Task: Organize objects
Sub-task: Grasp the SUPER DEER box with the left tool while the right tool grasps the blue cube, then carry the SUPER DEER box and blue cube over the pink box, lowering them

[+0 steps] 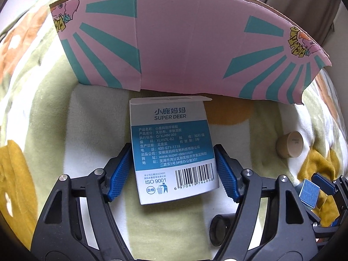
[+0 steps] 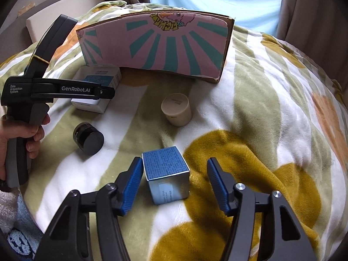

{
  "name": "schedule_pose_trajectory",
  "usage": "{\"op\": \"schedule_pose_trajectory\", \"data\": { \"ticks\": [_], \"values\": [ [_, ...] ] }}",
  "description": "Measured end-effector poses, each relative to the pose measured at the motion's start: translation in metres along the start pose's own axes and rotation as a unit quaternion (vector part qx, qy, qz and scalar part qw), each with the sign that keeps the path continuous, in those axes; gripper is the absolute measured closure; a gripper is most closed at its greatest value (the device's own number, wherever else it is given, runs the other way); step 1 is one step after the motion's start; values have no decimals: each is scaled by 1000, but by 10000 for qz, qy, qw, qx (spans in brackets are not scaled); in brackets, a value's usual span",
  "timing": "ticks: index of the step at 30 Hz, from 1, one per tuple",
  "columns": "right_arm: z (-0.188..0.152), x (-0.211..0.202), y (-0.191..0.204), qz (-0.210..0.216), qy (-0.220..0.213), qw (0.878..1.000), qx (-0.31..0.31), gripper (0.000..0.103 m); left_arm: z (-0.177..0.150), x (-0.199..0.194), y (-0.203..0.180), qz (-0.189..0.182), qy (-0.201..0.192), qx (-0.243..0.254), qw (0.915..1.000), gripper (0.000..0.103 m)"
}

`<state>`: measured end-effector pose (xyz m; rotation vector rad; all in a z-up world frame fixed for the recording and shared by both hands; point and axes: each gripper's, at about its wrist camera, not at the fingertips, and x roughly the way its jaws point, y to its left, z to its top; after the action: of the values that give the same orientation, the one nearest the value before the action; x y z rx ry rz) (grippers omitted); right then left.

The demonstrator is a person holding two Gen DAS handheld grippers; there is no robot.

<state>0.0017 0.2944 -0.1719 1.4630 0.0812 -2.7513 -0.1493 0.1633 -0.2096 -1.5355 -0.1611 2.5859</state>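
Both spread: left gripper [image 1: 174,169] straddles white box [image 1: 171,148], right gripper [image 2: 174,184] blue box [image 2: 166,174]; soft blanket [image 2: 250,91] may tip either on closing.

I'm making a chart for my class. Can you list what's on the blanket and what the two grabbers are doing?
surface: striped blanket
big box: pink cardboard box, at the back
left gripper: open around the white Super Deer box
right gripper: open around the small blue box
loose items: cream jar, black jar, both on their sides
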Motion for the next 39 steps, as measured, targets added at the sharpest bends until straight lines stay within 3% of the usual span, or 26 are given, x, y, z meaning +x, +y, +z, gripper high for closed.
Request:
{"op": "schedule_pose_trajectory", "data": {
  "ticks": [6, 28, 39],
  "values": [
    [2, 0, 2, 186, 34, 9998, 7, 66, 0, 0, -3, -28, 6, -19, 10000, 33],
    [9, -12, 7, 294, -129, 9990, 300, 68, 1, -25, -4, -337, -113, -101, 9993, 33],
    [28, -36, 7, 100, -381, 9985, 371, 68, 3, -87, 27, -635, -377, 100, 9972, 33]
  ]
}}
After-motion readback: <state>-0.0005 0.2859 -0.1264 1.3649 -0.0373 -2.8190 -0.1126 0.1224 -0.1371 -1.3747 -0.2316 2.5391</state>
